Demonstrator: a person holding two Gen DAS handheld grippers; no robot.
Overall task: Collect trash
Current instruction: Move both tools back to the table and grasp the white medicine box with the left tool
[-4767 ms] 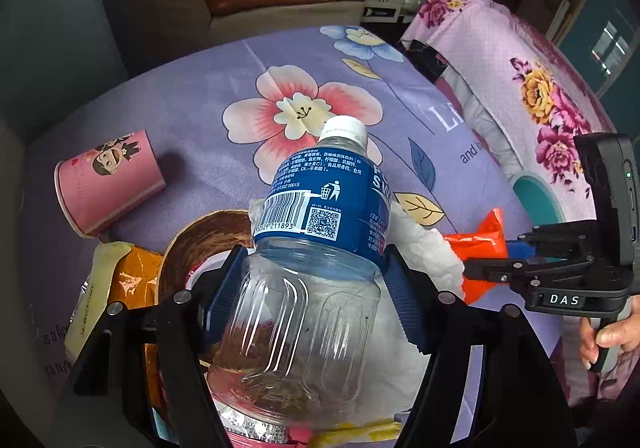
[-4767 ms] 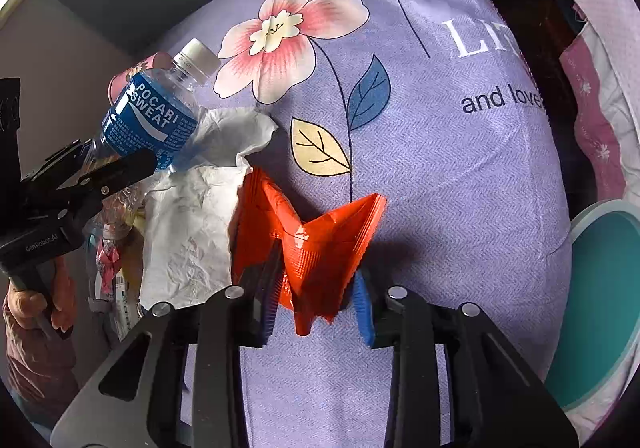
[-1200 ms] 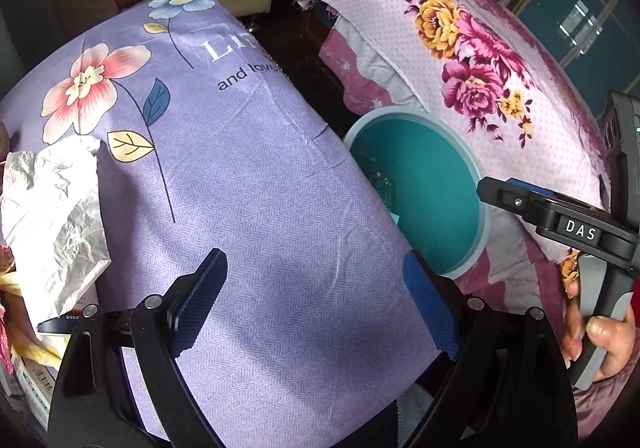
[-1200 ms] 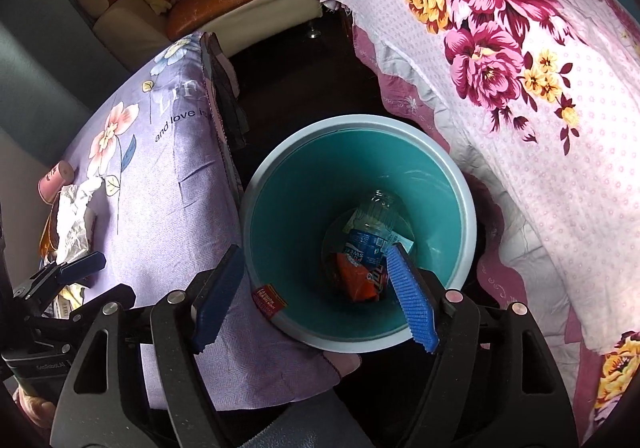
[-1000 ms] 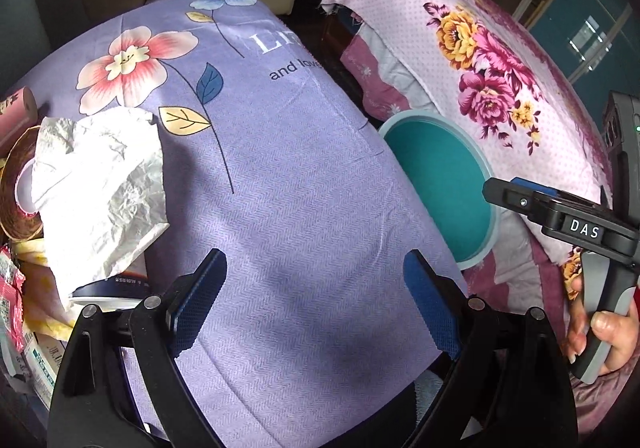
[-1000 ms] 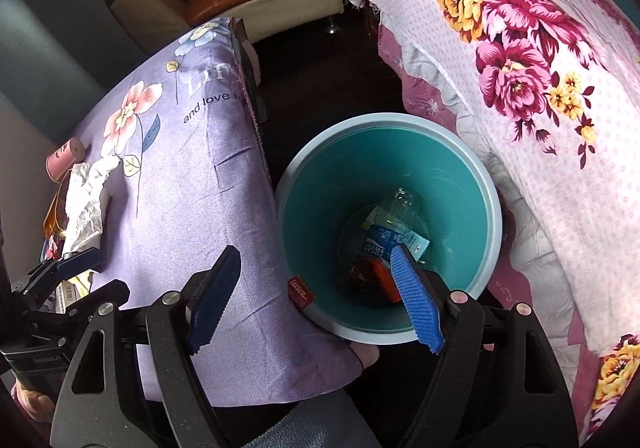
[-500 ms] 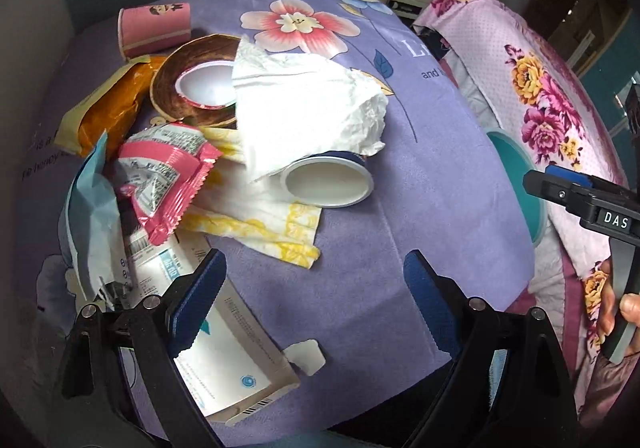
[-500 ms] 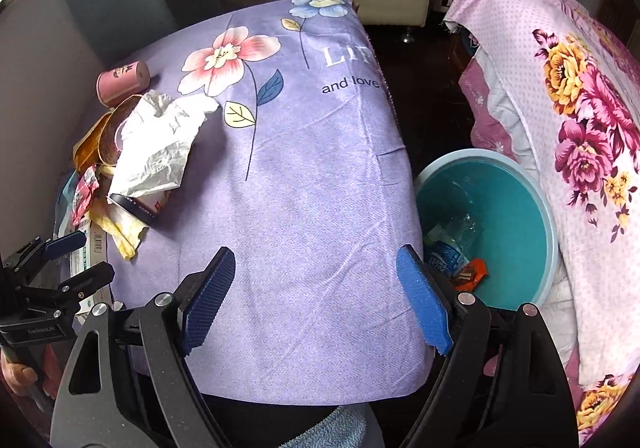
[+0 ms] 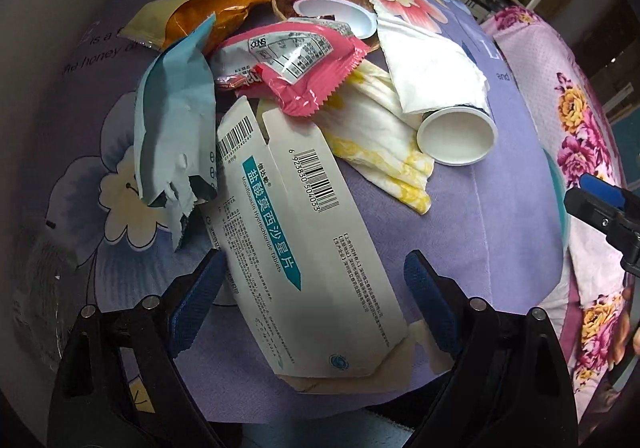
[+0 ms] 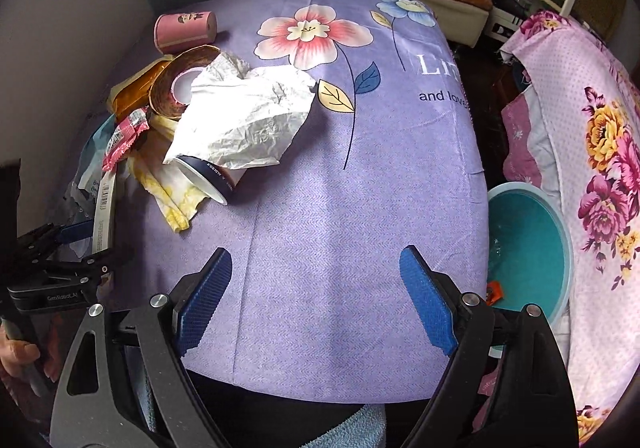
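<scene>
Blue-padded left tongs (image 9: pixel 312 300) gape wide, empty, straddling the flattened medicine carton (image 9: pixel 296 248) on the table (image 10: pixel 360 207); right tongs (image 10: pixel 316 296) likewise spread over bare cloth. Closing on so flat a carton may just skid it, never reaching the teal bin (image 10: pixel 556 232)

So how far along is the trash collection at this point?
Early on. The teal bin holds at least one orange scrap; the rest of its inside is hidden. Nothing is in hand: left gripper is open over the flattened medicine box, right gripper open over bare cloth. Left: pink wrapper, tissue, white cup, pink cup.
</scene>
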